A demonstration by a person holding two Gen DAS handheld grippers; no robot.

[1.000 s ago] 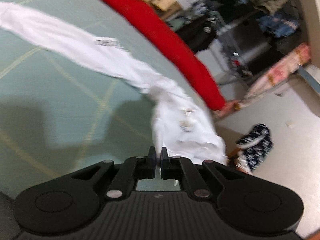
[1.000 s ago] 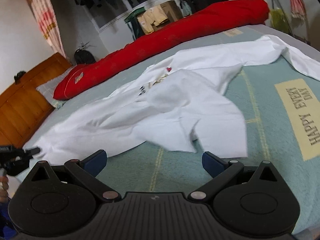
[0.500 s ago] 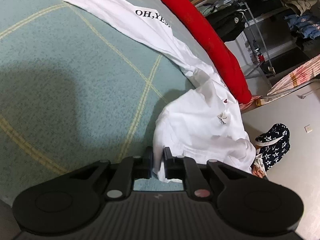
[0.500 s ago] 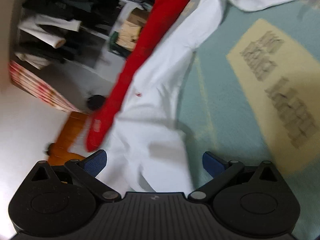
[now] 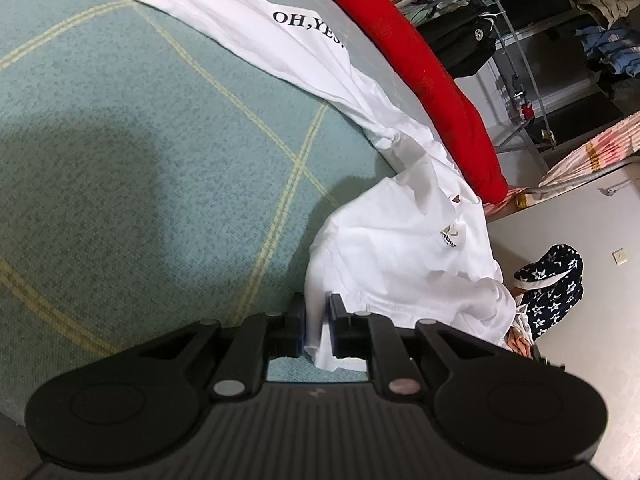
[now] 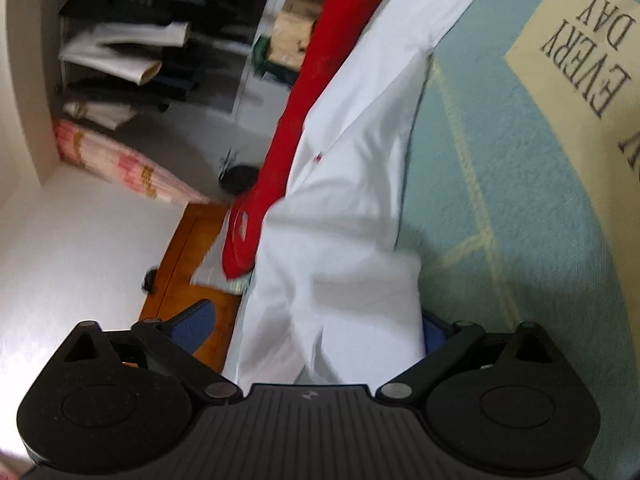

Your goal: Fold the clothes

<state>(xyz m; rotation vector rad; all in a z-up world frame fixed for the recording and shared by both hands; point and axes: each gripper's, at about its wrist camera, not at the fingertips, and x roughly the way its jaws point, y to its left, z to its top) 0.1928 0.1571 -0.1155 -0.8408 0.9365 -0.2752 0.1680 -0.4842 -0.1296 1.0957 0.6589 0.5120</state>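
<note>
A white T-shirt (image 5: 384,240) lies crumpled on the teal bed cover (image 5: 160,140), its body stretching away with black "OH,YES" lettering. My left gripper (image 5: 316,320) is shut on the shirt's near edge, and the cloth hangs between its fingers. In the right wrist view the same white shirt (image 6: 352,208) runs up the bed beside a red bolster. My right gripper (image 6: 316,324) is open and rolled sideways, with a fold of the shirt lying between its blue pads (image 6: 192,324).
A long red bolster (image 5: 420,60) lies along the far edge of the bed. Beyond it are clothes racks and shelves (image 5: 560,20). A star-patterned slipper (image 5: 548,280) lies on the floor. A wooden headboard (image 6: 188,264) stands at the bed's end. A "HAPPY EVERY DAY" patch (image 6: 580,60) marks the cover.
My right gripper has rolled sideways and dropped toward the shirt, so cloth now lies between its open fingers. My left gripper stays shut on the shirt's edge and has moved closer to the bed.
</note>
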